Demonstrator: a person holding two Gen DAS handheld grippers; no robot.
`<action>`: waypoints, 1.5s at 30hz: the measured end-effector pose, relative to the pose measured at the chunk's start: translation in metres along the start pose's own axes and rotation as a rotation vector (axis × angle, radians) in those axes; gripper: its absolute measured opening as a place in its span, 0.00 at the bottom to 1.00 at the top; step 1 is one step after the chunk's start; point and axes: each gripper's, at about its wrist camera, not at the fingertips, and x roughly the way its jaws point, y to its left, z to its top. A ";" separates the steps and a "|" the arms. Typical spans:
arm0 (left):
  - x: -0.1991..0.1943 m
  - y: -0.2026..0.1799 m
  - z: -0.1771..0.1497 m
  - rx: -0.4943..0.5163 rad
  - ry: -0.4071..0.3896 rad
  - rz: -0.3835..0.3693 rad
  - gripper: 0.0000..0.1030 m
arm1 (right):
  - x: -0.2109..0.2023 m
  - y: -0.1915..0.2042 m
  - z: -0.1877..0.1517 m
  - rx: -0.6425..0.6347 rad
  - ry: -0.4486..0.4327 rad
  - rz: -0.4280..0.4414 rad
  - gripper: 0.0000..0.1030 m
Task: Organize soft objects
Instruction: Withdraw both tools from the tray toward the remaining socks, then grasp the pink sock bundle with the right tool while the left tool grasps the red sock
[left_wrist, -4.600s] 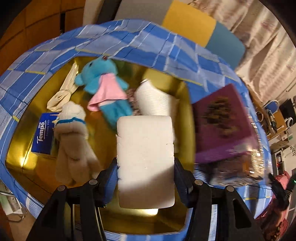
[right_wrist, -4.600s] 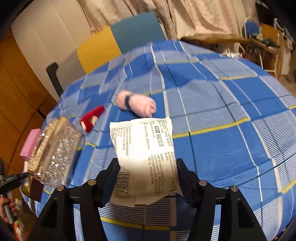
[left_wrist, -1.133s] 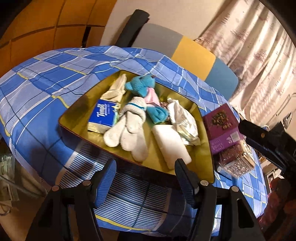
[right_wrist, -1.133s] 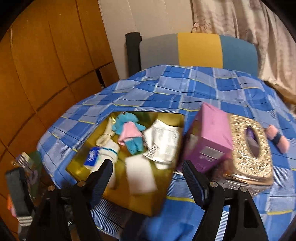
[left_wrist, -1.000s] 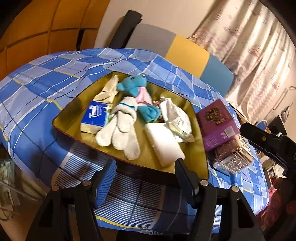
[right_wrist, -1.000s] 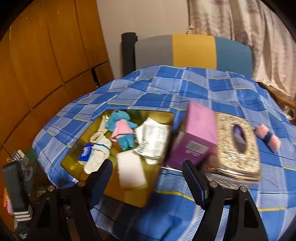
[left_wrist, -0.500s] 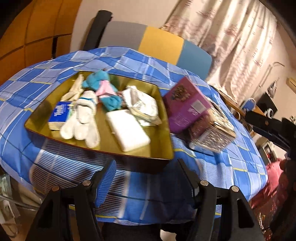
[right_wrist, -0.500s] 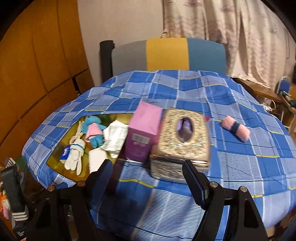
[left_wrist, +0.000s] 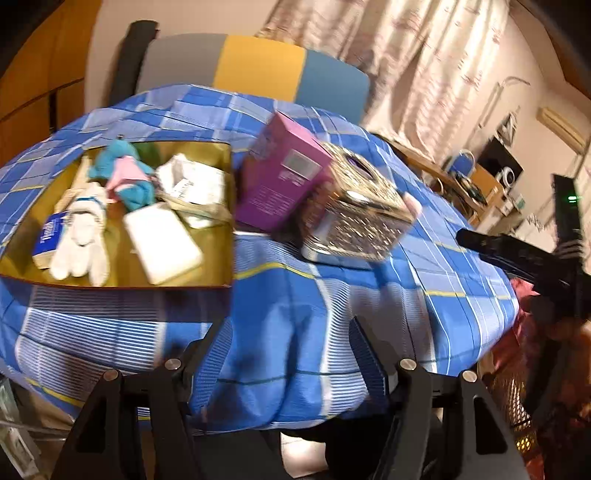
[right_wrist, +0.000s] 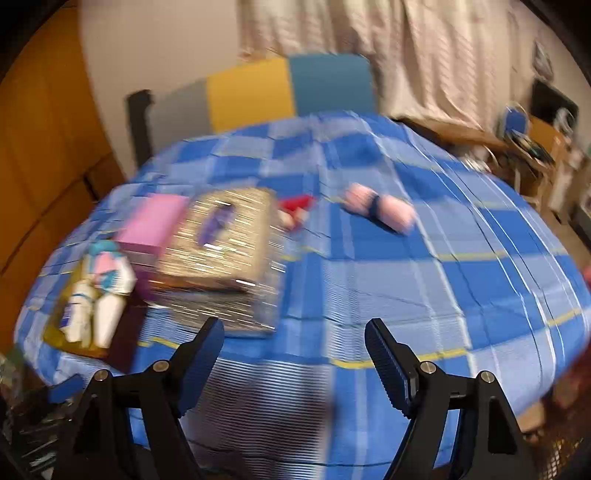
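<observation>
Both wrist cameras look obliquely down from off the near edge of the blue checked tablecloth (left_wrist: 288, 302). Left view faces eleven o'clock; right faces twelve. Both share the glittery gold tissue box (left_wrist: 354, 214) (right_wrist: 221, 254).

White pad (left_wrist: 162, 242) and printed packet (left_wrist: 194, 190) now lie in gold tray (left_wrist: 225, 221); left gripper (left_wrist: 284, 350), right gripper (right_wrist: 295, 354) emptied.

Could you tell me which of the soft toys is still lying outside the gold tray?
The pink roll with a dark band lies alone on the blue cloth; the teal toy is in the tray.

One gold tray (left_wrist: 225, 206); two boxes (left_wrist: 280, 181); one pink roll (right_wrist: 376, 207).
</observation>
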 end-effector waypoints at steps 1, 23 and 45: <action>0.003 -0.005 0.000 0.013 0.009 -0.007 0.64 | 0.008 -0.015 -0.002 0.017 0.022 -0.021 0.77; 0.039 -0.065 0.031 0.100 0.109 -0.068 0.64 | 0.179 -0.108 0.152 -0.201 0.085 -0.171 0.81; 0.062 -0.120 0.127 0.094 0.128 -0.196 0.65 | 0.200 -0.141 0.111 -0.018 0.262 0.027 0.35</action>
